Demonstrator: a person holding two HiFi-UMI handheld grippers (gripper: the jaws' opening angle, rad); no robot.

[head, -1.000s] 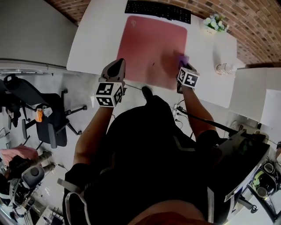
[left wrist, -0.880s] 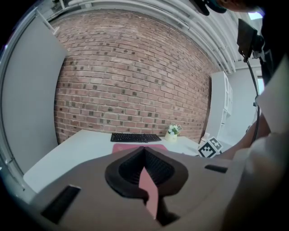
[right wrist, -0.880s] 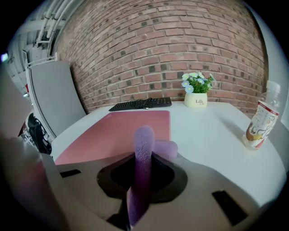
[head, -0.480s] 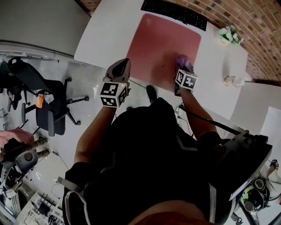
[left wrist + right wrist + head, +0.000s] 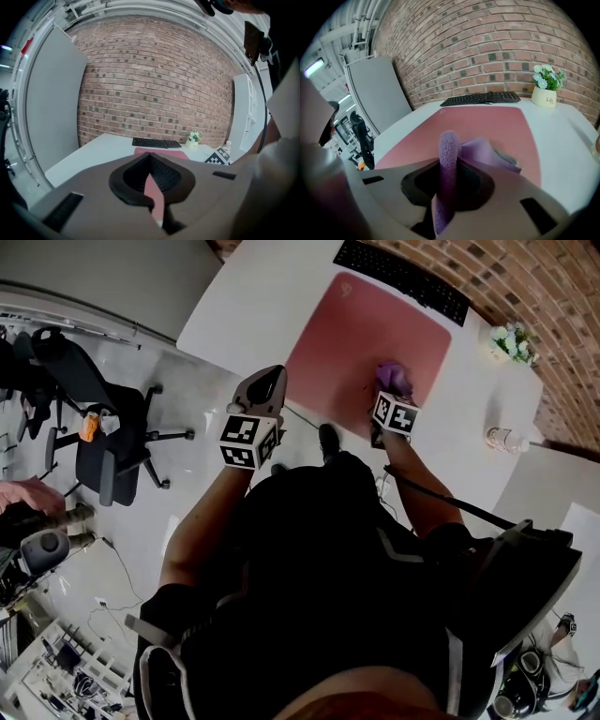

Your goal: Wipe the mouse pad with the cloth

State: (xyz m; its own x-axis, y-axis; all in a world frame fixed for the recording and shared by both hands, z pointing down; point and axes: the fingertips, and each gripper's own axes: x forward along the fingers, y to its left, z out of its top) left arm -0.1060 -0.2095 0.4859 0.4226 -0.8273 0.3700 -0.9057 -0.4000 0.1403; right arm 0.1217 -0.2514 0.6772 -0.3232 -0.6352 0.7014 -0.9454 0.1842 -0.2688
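Note:
The pink mouse pad [image 5: 370, 334] lies on the white desk [image 5: 272, 296], and it also fills the middle of the right gripper view [image 5: 487, 129]. A purple cloth [image 5: 395, 379] rests on the pad's near right part. My right gripper [image 5: 391, 395] is shut on the cloth [image 5: 449, 145], which stands up between the jaws and trails onto the pad. My left gripper [image 5: 266, 388] hovers at the desk's near edge, left of the pad. It is shut with nothing in it [image 5: 150, 157].
A black keyboard [image 5: 403, 279] lies behind the pad. A small flower pot [image 5: 512, 339] and a bottle [image 5: 506, 439] stand at the desk's right. An office chair [image 5: 103, 446] stands on the floor at left. A brick wall [image 5: 154, 93] backs the desk.
The head view has swung, so the desk sits further right in the picture. The right gripper with the cloth has slid slightly inward from the pad's right edge. The left gripper stays at the near edge.

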